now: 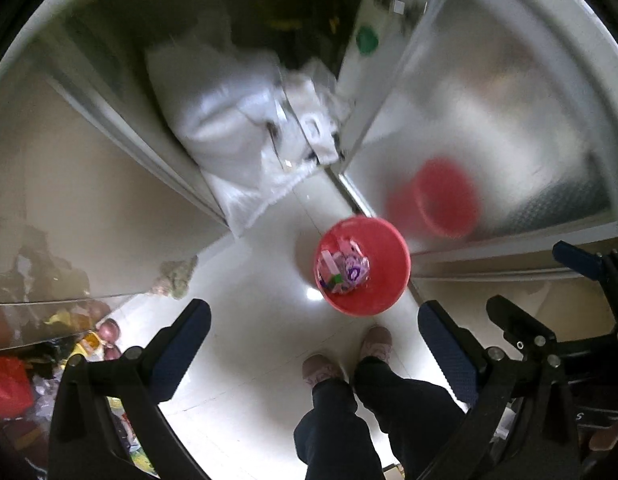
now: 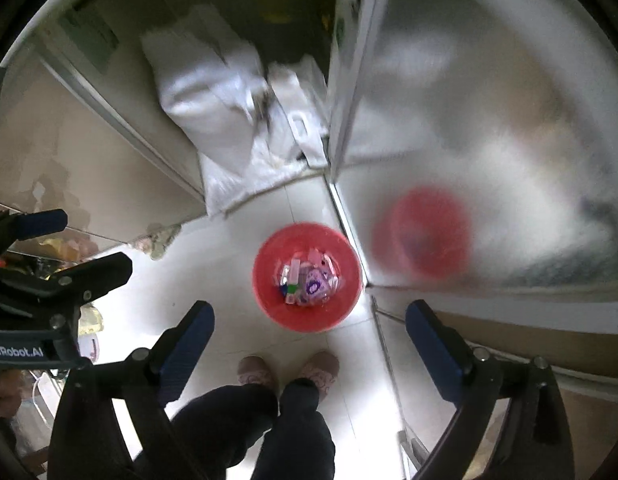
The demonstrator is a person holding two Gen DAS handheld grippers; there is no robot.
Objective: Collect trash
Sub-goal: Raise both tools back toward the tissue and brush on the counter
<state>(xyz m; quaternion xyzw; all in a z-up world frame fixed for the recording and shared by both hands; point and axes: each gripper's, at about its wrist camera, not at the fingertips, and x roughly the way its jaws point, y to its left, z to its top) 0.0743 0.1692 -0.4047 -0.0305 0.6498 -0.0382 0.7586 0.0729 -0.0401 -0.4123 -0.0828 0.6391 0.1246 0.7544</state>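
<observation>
**Both grippers held over the red bin, nothing gripped**

Both wrist views looked steeply down at a pale tiled floor. A red bin stood upright on it, just ahead of the person's two pink slippers. The bin sat near the foot of a frosted glass door, and a blurred red reflection of it showed in that glass.

Trash: a loose heap of wrappers and small packets, pink, white, purple and a bit of green, lay in the bottom of the bin. Individual pieces were too small to identify.

Left gripper: jaws spread wide, released, nothing between them; only floor, slippers and dark trouser legs showed in the gap. The bin lay ahead of the fingertips, toward the right finger.

Right gripper: jaws likewise spread wide and empty. The bin appeared almost centred between the two blue pads, beyond their tips.

Each gripper showed at the edge of the other's view, so the two were held side by side.

Surroundings: white sacks piled in a dark doorway behind the bin. A mixed clutter of coloured items lay at the far left, blurred, contents not resolvable.
</observation>
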